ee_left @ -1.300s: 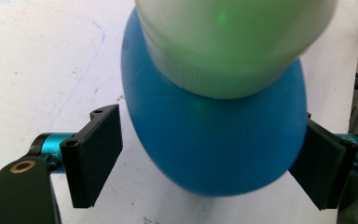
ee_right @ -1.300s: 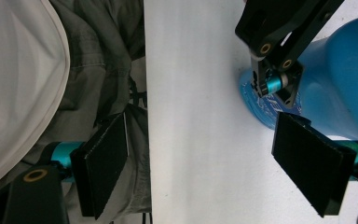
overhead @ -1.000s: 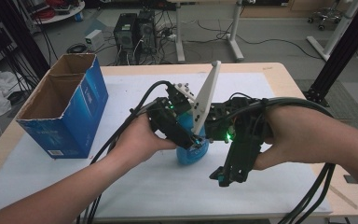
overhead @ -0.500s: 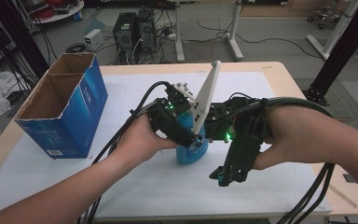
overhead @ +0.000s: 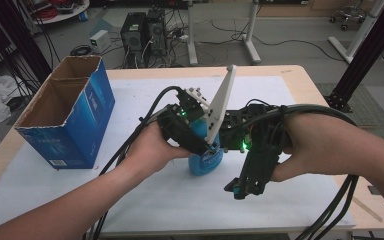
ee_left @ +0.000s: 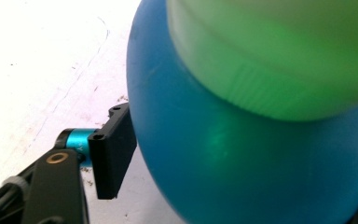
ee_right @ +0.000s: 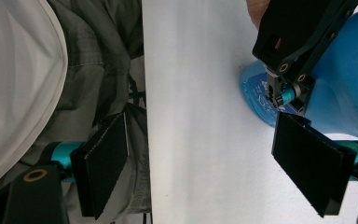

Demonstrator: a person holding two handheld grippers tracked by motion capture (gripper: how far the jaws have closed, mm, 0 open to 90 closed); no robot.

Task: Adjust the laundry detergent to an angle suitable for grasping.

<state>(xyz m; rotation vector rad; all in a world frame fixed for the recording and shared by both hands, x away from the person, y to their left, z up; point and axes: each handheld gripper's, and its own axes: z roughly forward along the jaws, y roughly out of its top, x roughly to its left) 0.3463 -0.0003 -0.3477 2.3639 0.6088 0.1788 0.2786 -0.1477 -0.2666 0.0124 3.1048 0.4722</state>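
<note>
My right gripper [overhead: 240, 190] hangs nearest me over the white mat [overhead: 145, 200], pointing back toward my side of the table, its jaws spread wide with nothing between them; in the right gripper view one pad sits off the table edge and the other just beside the blue bottle [ee_right: 349, 84]. My left gripper [overhead: 200, 145] is clamped on that blue bottle [overhead: 205, 160], which stands at the middle of the mat, just left of my right hand [overhead: 320, 150]. In the left gripper view one pad presses flat against the bottle's rounded blue side [ee_left: 242, 163], below its green cap [ee_left: 279, 56]. Farther off to the left stands an open blue cardboard box [overhead: 65, 120]
</note>
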